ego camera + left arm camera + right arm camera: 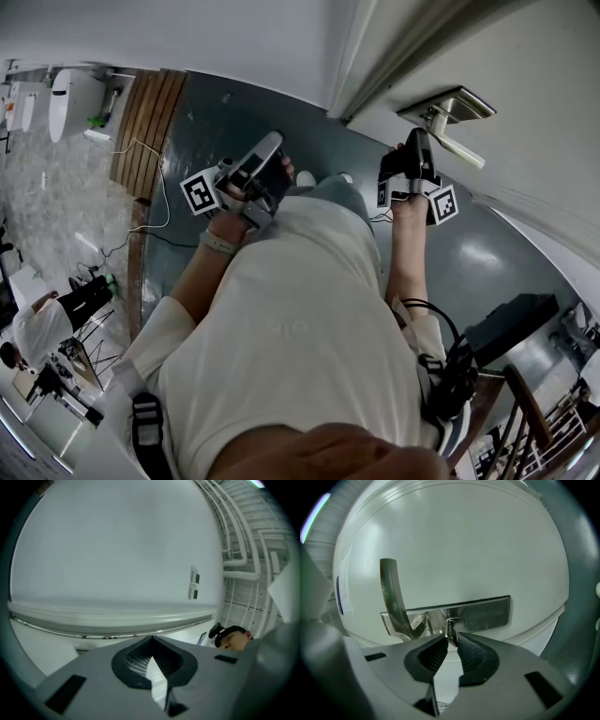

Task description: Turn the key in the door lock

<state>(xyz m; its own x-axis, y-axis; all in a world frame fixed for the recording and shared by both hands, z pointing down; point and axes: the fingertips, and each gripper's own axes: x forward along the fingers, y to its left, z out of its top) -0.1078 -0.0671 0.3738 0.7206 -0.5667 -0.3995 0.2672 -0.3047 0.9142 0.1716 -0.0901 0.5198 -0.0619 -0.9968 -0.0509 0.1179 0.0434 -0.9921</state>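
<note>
You are facing the white door [454,536], which is filling most of the right gripper view. Across it the long metal lock plate [485,612] is lying level, with the lever handle [390,595] rising from its left part. You are holding the right gripper [451,641] up against that plate. Its jaws are pinching shut on the head of the key [451,631], which is sitting in the keyhole just right of the handle's root. The ribbed pads [433,656] are pressing on the key's flat sides, and only its top is showing above them. The left gripper [270,145] is idling. You are carrying it in front of your chest, well apart from the lock, with its jaws closed together on nothing.

By my reading you are standing at the start of the turn. The key is in and the grip is made, but no rotation is showing yet. The next move is calling for a roll of your right wrist about the key's own axis, with the gripper in line with the keyhole so the key is not being levered sideways or drawn out. Only the pad tips are taking the key, so a quick twist is risking a slip. Go slow and firm. Which way the lock is turning I cannot tell.
</note>
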